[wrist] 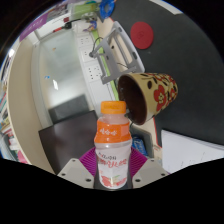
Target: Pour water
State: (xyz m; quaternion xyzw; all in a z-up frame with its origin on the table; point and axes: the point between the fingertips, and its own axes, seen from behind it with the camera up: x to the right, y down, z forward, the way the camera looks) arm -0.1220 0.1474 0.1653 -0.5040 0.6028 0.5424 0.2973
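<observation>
A small white bottle [110,140] with an orange cap and a pink-and-orange label stands upright between my fingers. My gripper [111,172] is shut on the bottle, with both purple pads pressing its lower sides. Beyond and to the right of the bottle, a brown patterned cup [152,94] with a white inside lies tilted, its mouth facing left toward the bottle's cap. The cup sits at the level of the cap, a little apart from it.
A white table [190,150] lies under the cup at the right. A dark wall with a red round shape [141,36] rises behind. White cabinets [62,75] and a dark floor are at the left. A white bar [110,45] slants above the cup.
</observation>
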